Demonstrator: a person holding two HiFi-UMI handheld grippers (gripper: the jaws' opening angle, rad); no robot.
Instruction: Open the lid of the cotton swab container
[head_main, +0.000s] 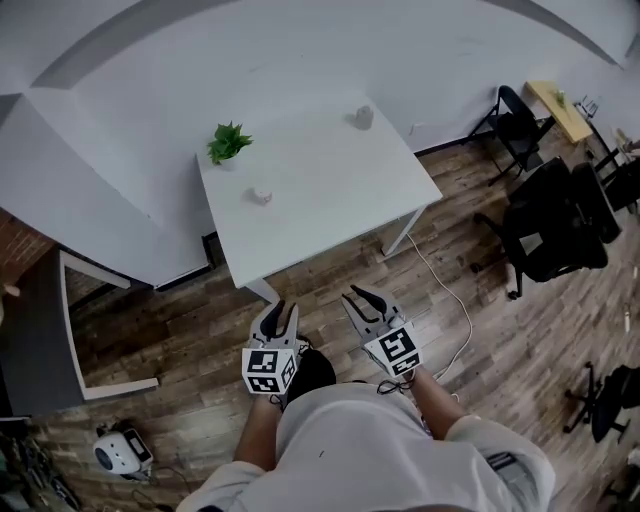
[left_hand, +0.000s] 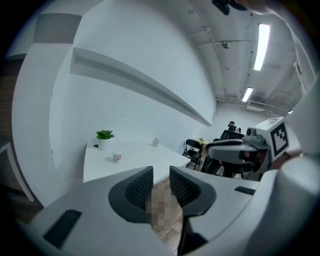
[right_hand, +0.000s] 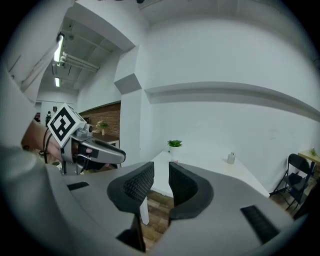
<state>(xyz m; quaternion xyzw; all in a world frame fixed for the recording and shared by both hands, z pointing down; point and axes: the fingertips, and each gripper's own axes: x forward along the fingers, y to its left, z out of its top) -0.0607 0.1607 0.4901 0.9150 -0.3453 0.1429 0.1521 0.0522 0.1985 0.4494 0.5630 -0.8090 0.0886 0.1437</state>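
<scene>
A white table (head_main: 330, 190) stands ahead against the wall. On it are a small white container with a reddish label (head_main: 261, 195) (left_hand: 117, 157) near the left, and a small greyish container (head_main: 363, 117) (left_hand: 155, 142) (right_hand: 230, 158) at the far right corner. Which one holds cotton swabs I cannot tell. My left gripper (head_main: 280, 306) (left_hand: 161, 175) and right gripper (head_main: 365, 297) (right_hand: 161, 172) hover over the wood floor, short of the table's near edge. Both are open a little with nothing between the jaws.
A potted green plant (head_main: 229, 142) (right_hand: 174, 145) sits at the table's left back corner. Black office chairs (head_main: 550, 225) stand to the right, and a white cable (head_main: 452, 290) trails across the floor. A dark desk (head_main: 40, 330) is at the left, with a small white device (head_main: 115, 452) on the floor.
</scene>
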